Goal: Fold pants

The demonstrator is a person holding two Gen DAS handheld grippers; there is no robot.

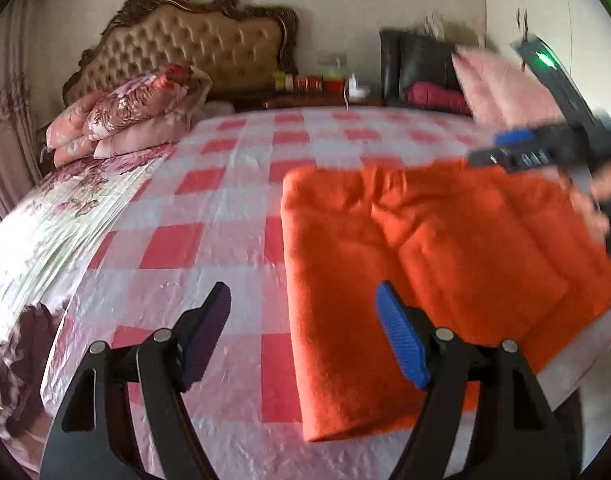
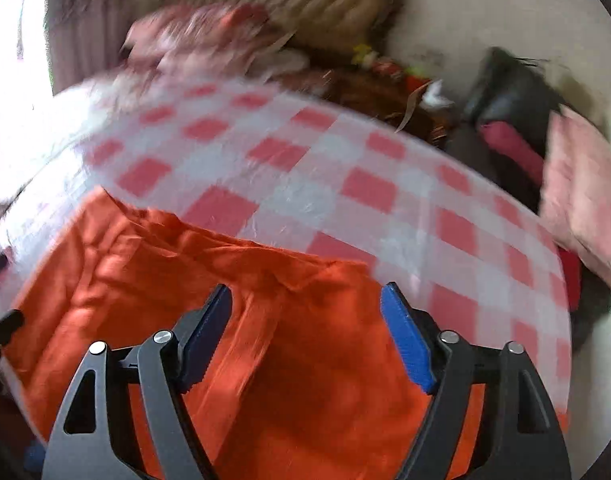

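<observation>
Pants (image 1: 425,248), orange, lie on the checked bed (image 1: 209,216), already folded into a thick rectangle, perhaps one fold short of finished. Left tongs (image 1: 303,332) and right tongs (image 2: 305,332) both gape apart, holding nothing.

Soft daylight, blown-out white glare at the left edge of both views, right wrist view heavily motion-blurred, left wrist view sharper with smeared right side, strong fisheye curving of the bed (image 1: 233,184), dark rounded corners.
</observation>
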